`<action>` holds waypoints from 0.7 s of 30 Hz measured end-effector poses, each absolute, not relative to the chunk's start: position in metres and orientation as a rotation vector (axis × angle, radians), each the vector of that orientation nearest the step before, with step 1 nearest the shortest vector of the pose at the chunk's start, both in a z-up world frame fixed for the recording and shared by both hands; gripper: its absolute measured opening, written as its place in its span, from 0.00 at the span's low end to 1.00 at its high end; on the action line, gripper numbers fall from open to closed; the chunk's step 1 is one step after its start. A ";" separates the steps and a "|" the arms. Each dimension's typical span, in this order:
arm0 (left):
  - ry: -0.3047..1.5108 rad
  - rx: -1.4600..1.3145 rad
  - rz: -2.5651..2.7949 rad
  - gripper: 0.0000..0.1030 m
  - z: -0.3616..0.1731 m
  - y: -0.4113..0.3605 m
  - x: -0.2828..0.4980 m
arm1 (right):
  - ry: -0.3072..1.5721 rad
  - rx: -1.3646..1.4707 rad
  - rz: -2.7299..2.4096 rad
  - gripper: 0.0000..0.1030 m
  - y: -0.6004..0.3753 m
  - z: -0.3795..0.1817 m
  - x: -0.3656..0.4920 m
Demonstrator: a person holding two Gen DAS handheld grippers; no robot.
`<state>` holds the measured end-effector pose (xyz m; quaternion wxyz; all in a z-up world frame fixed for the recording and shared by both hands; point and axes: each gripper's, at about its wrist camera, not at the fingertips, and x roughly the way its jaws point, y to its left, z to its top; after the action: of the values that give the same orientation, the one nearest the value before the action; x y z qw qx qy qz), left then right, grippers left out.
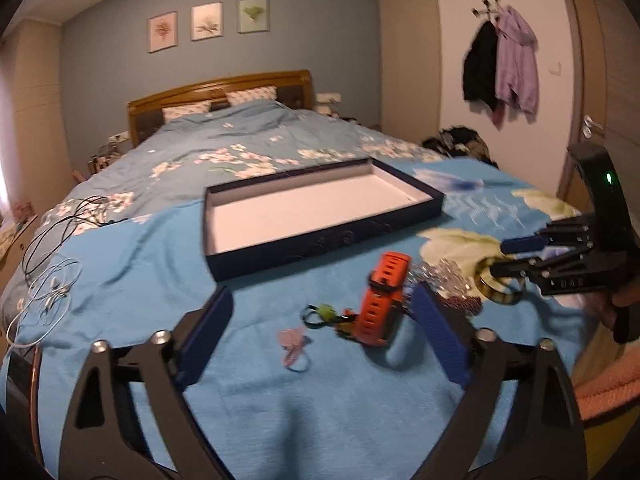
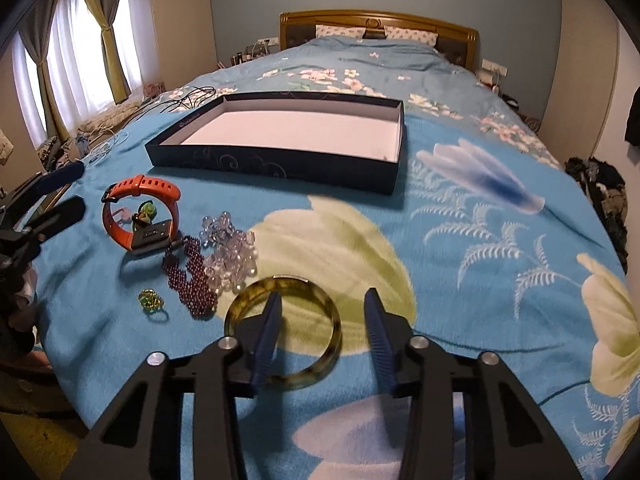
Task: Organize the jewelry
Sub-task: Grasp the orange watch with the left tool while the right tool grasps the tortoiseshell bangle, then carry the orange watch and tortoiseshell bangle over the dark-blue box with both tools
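The bed (image 2: 480, 240) carried everything, its blue flowered blanket spread to the near edge. Toward the middle of it lay the dark shallow box (image 2: 276, 168), open, its pale floor bare.

My left gripper (image 1: 324, 344) hovered low over the near edge with its jaws wide apart and nothing pressed between them. The orange watch (image 1: 382, 308) stood on its strap just inside my right-hand finger (image 1: 440, 340); whether that pad touched the strap I could not tell. A small green charm (image 1: 326, 314) lay between the fingers, apart from both.

My right gripper (image 2: 322, 340) stood about half open over the yellow-brown bangle (image 2: 328, 356), which lay flat near the near edge. One finger (image 2: 266, 340) sat inside the ring, the other just outside its rim, so one side of the band ran between them. The pads had not closed on it.

Beside the bangle lay clear beads (image 2: 230, 252), a dark red bead string (image 2: 192, 280) and a little green ring (image 2: 150, 300).
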<state>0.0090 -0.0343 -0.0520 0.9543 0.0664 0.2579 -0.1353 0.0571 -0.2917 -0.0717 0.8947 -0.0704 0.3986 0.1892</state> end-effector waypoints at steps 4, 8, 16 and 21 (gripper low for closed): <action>0.611 0.207 -0.322 0.57 -0.064 -0.053 0.017 | 0.845 -0.145 0.401 0.32 -0.290 -0.075 0.057; 0.665 0.200 -0.370 0.37 -0.072 -0.060 0.021 | 0.852 -0.123 0.399 0.26 -0.291 -0.077 0.060; 0.737 0.104 -0.401 0.14 -0.075 -0.050 0.036 | 0.860 -0.101 0.405 0.12 -0.293 -0.075 0.064; 0.760 0.062 -0.407 0.14 -0.071 -0.044 0.047 | 0.867 -0.050 0.419 0.06 -0.299 -0.074 0.069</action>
<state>0.0472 -0.0444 -0.0708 0.9080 0.0299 0.3684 -0.1971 0.0692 -0.2985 -0.0743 0.8860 -0.0243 0.4168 0.2016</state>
